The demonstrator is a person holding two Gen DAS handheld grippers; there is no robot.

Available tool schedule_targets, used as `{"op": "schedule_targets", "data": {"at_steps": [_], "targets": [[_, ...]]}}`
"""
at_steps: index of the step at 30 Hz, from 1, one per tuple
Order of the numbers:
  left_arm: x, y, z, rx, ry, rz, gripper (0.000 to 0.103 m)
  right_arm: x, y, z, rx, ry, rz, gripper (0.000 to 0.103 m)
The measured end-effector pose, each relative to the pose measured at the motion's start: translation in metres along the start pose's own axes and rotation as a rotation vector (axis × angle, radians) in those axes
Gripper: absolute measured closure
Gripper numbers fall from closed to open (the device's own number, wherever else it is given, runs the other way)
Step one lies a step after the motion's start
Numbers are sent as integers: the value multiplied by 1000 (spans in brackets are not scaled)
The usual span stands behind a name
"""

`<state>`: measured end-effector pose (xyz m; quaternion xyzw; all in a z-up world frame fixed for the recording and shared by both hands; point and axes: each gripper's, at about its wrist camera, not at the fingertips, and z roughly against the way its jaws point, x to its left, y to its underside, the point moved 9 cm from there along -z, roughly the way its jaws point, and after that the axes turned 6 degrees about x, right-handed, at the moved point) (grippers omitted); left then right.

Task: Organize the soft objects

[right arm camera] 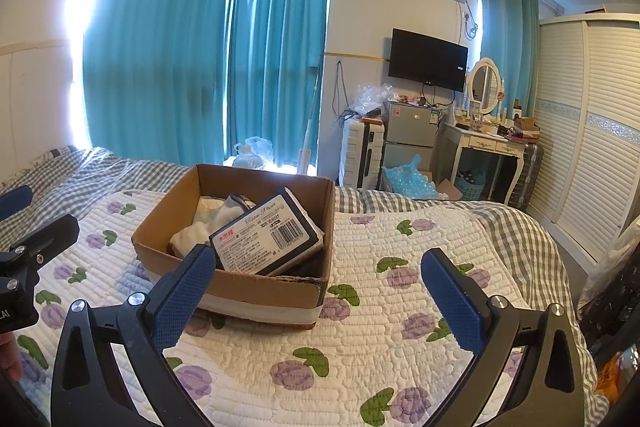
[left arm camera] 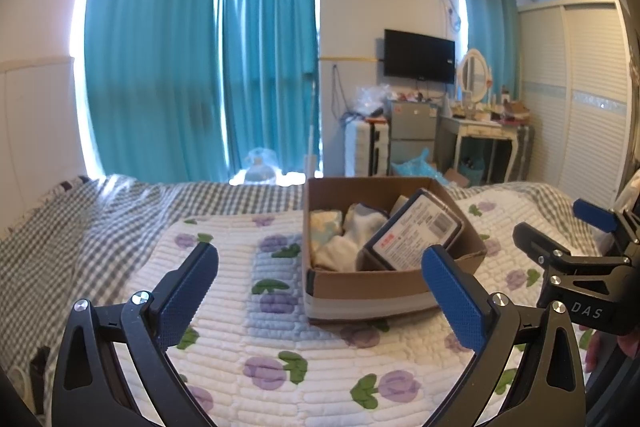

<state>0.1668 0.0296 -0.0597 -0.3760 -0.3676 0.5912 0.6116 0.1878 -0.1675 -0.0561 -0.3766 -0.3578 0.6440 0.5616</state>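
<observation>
A brown cardboard box [left arm camera: 372,289] sits on a flowered quilt on the bed; it also shows in the right wrist view [right arm camera: 264,291]. Inside lie a dark blue tissue pack [left arm camera: 414,235] [right arm camera: 266,237], leaning on its edge, and white and pale soft cloths [left arm camera: 340,235] [right arm camera: 190,237]. My left gripper [left arm camera: 320,291] is open and empty, hovering just in front of the box. My right gripper [right arm camera: 318,295] is open and empty, to the right of the box's front corner. The right gripper also shows at the left wrist view's right edge [left arm camera: 560,235].
The quilt [right arm camera: 400,307] covers a grey checked bedsheet [left arm camera: 80,227]. Beyond the bed stand teal curtains [left arm camera: 200,67], a white suitcase [right arm camera: 360,155], a small fridge [right arm camera: 412,135], a dressing table [right arm camera: 488,143], a wall TV [right arm camera: 428,61] and a white wardrobe [right arm camera: 592,131].
</observation>
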Motion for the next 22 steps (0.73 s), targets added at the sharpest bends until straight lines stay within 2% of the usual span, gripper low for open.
{"op": "schedule_targets", "data": {"at_steps": [22], "targets": [[1,2,1,-2,-5,2,0,1,2,-1,4,-3,2,0]]}}
